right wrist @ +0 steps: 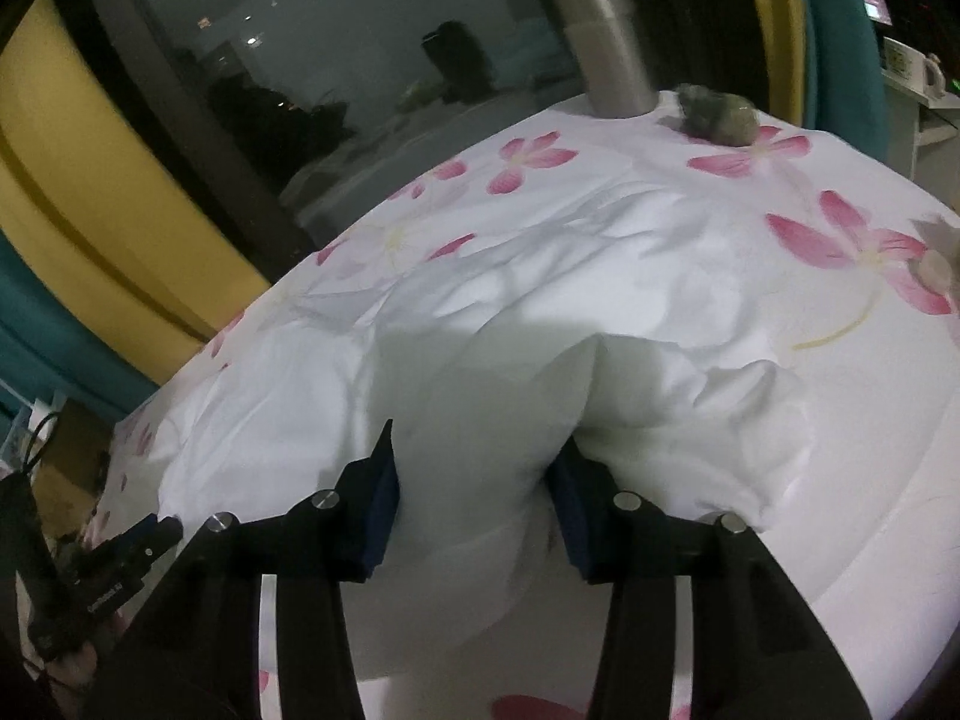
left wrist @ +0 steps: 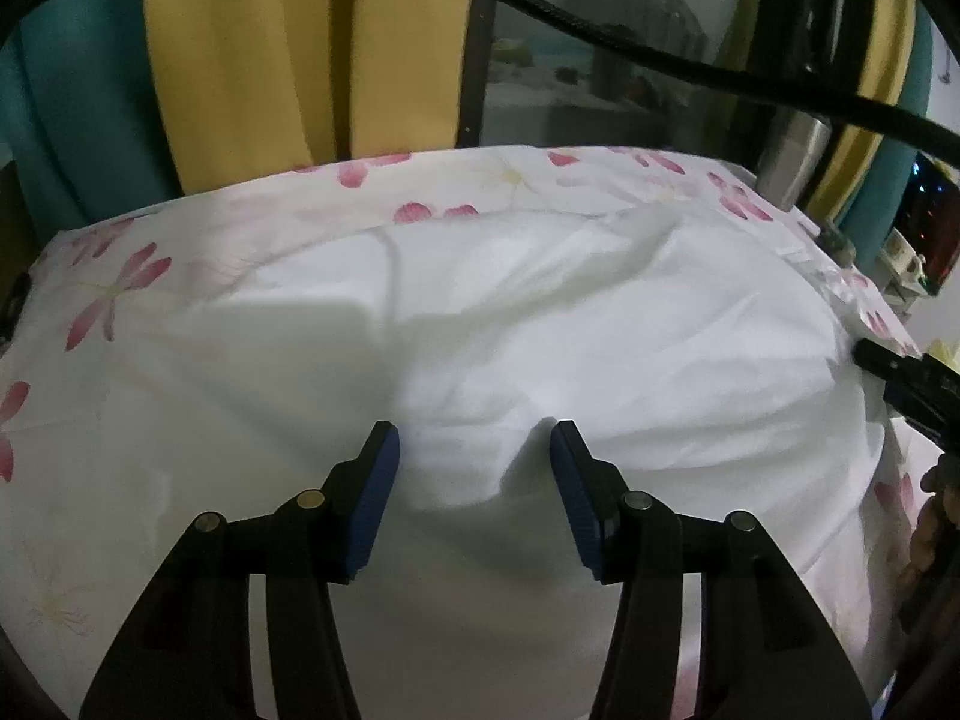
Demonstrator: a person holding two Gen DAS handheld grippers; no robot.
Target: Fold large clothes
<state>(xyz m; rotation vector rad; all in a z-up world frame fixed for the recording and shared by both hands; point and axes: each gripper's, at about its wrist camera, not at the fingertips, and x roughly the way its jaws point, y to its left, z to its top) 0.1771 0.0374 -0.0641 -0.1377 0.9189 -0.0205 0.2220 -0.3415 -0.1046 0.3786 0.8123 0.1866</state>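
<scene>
A large white garment (left wrist: 540,348) lies rumpled on a table covered by a white cloth with pink flowers (left wrist: 120,276). My left gripper (left wrist: 474,444) is open, its blue-padded fingers (left wrist: 375,498) just above the garment's near part. In the right wrist view the same garment (right wrist: 600,276) bulges up in a fold between the fingers of my right gripper (right wrist: 477,456), which is open with the fabric filling the gap. The right gripper's tip also shows at the right edge of the left wrist view (left wrist: 900,378). The left gripper shows at the lower left of the right wrist view (right wrist: 120,564).
A steel cup (right wrist: 606,36) and a small grey-green lump (right wrist: 717,114) stand at the table's far edge. Behind it are a dark window (left wrist: 600,60) and yellow and teal curtains (left wrist: 240,60). A black cable (left wrist: 600,24) hangs across the top.
</scene>
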